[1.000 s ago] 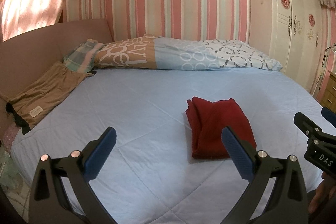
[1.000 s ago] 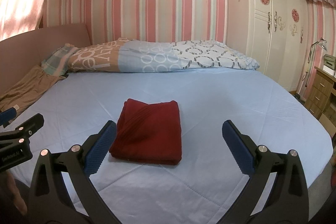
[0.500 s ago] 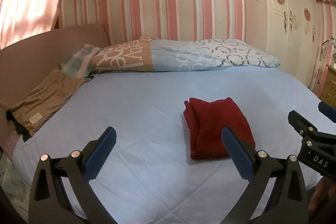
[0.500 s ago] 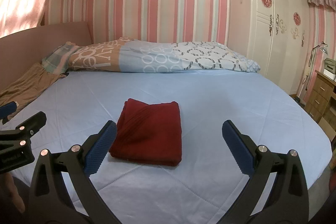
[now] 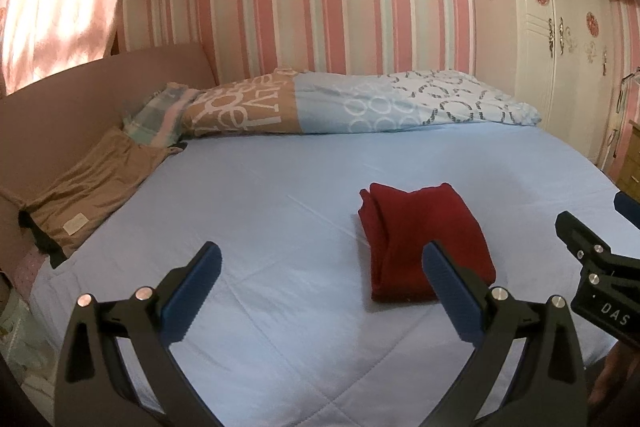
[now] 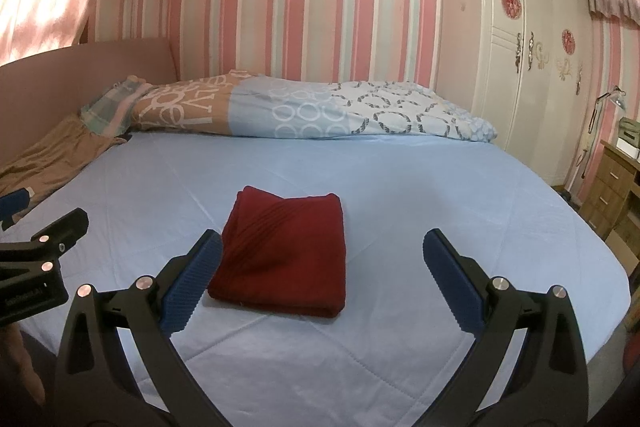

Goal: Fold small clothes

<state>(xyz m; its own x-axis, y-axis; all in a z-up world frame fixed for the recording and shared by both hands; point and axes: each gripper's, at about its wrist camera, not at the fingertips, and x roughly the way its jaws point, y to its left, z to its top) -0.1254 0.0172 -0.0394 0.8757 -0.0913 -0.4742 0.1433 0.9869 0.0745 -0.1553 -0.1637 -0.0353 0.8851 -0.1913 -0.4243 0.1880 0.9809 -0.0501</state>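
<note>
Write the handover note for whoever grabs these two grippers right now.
Left gripper: open, empty, above the blue bedsheet.
Right gripper: open, empty, facing the garment.
Red garment: folded into a neat rectangle, lying flat mid-bed; neither gripper touches it.
Tan garment: spread out unfolded at the bed's left edge by the headboard, near the pillows.
Done: the red piece looks finished.
Left: probably the tan piece, if it counts as part of the job; bring it to open sheet and fold it.

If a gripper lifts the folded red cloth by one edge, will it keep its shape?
Probably not. The red cloth looks soft, with loose layers showing at its left edge, so it would likely droop and unfold. It seems light, and may slide on the smooth blue sheet.
</note>
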